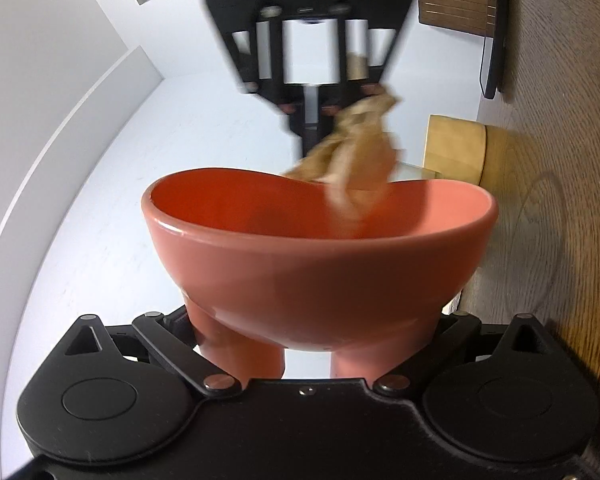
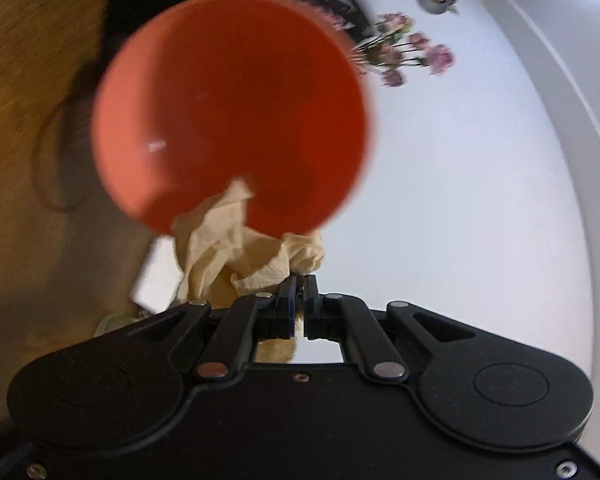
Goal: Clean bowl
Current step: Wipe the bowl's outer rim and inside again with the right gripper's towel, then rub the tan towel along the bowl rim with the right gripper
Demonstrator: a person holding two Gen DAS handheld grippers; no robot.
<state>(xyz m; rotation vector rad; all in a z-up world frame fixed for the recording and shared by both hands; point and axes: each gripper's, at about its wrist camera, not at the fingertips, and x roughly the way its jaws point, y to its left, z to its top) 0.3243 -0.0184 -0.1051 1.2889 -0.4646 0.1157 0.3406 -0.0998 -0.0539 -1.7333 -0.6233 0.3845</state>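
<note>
Right claw (image 2: pixel 299 280), jaws pinched shut on a cloth (image 2: pixel 236 256), hangs at the bowl (image 1: pixel 320 256) rim while the left claw (image 1: pixel 306 344) clamps the bowl's base aloft; a hard wipe could lever it loose.

White table (image 1: pixel 100 240), pale wooden block (image 1: pixel 454 148) and pink flowers (image 2: pixel 404 52) resting on it.

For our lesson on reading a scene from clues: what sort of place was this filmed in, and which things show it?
Probably a lived-in room at home, though little of it shows. Clues: a red bowl being wiped with a beige cloth, a vase of pink flowers, and wood-grain furniture against white walls.
</note>
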